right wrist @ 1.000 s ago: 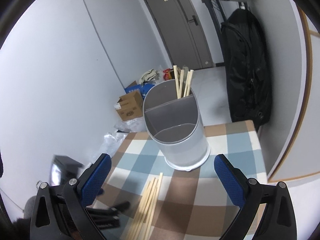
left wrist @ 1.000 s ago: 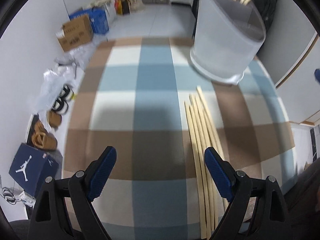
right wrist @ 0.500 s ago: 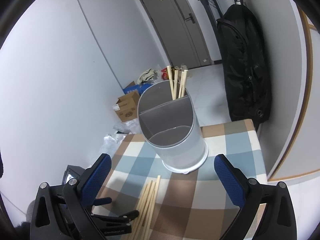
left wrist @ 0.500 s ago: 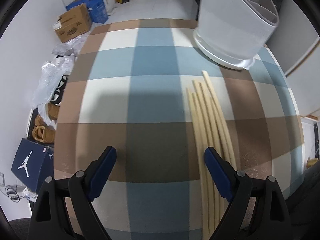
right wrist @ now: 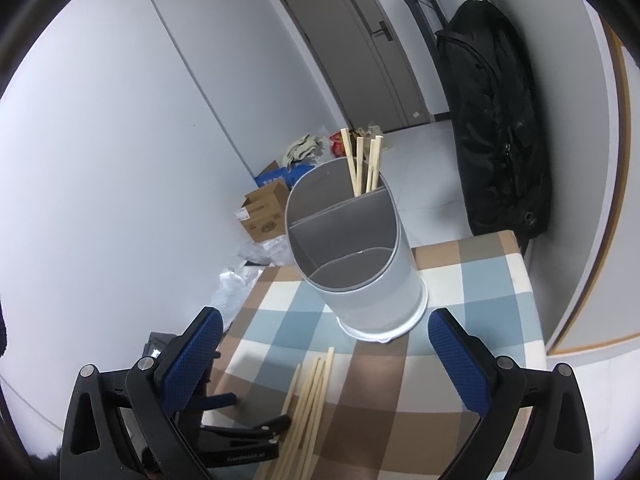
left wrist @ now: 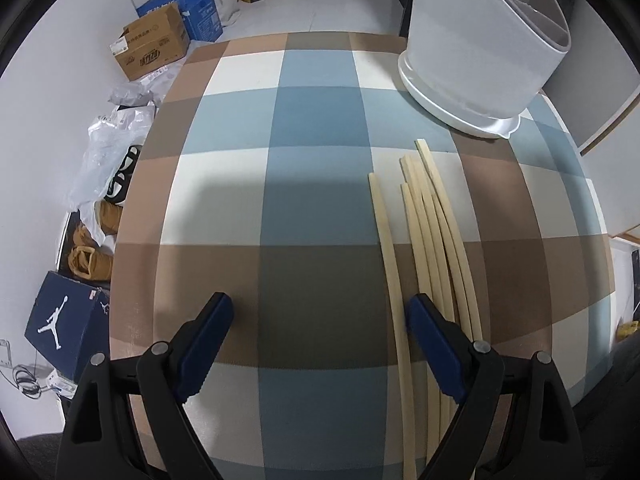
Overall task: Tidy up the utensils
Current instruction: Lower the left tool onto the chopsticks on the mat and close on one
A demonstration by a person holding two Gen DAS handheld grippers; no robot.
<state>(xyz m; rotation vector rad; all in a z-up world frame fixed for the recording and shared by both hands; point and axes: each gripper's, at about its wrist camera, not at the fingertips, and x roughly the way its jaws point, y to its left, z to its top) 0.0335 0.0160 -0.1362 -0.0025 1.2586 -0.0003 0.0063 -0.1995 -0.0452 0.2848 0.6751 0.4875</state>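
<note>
So my left gripper (left wrist: 320, 312) is pointing steeply down at the checkered tablecloth (left wrist: 312, 120), jaws spread wide with nothing clamped. One loose chopstick (left wrist: 386, 256) runs just inside the right-hand pad, and the rest of the chopstick bundle (left wrist: 438, 240) lies just outside it, fanned toward the holder. My right gripper (right wrist: 326, 332) hangs higher, jaws wide apart too and holding nothing. From there I see the grey divided utensil holder (right wrist: 360, 272) standing upright at the far end of the table, with four chopsticks (right wrist: 362, 164) already standing in its back compartment. The nearer compartments look empty to me.
</note>
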